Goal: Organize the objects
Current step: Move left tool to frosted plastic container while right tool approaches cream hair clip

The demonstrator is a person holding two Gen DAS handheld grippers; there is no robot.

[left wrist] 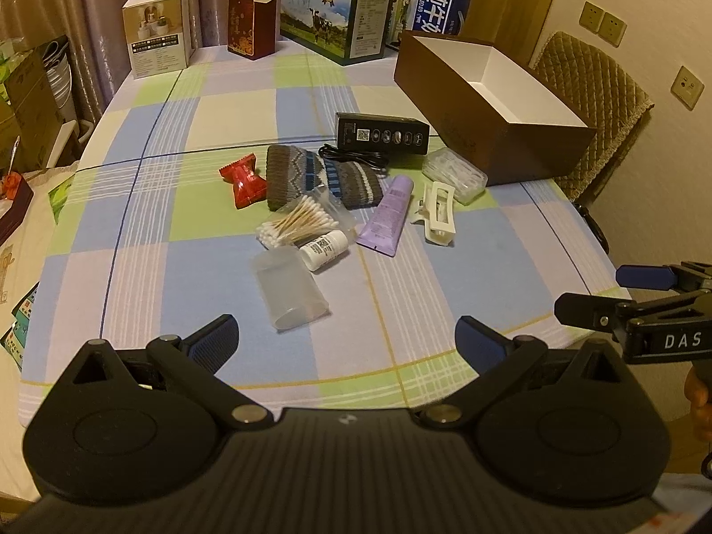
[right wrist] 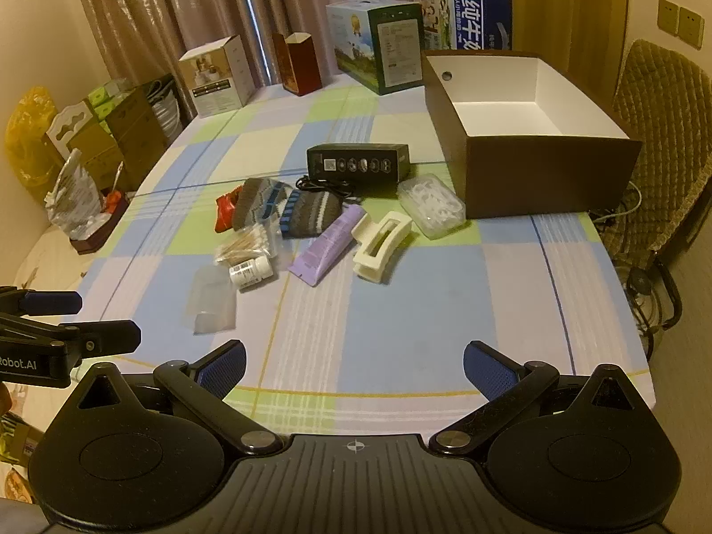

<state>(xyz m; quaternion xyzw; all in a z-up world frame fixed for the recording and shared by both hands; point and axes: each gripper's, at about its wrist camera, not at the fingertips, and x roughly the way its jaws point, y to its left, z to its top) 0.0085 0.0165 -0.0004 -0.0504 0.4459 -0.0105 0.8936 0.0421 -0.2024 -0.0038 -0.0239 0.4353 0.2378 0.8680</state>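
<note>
Small items lie in a heap mid-table: a purple tube, a white hair claw, cotton swabs, a white bottle, a clear cap, knitted socks, a red packet, a black box and a clear case. An empty brown box stands at the right. My left gripper and right gripper hover open over the near table edge, holding nothing.
Cartons and smaller boxes line the table's far edge before a curtain. A padded chair stands at the right. Stacked boxes and bags sit off the left side.
</note>
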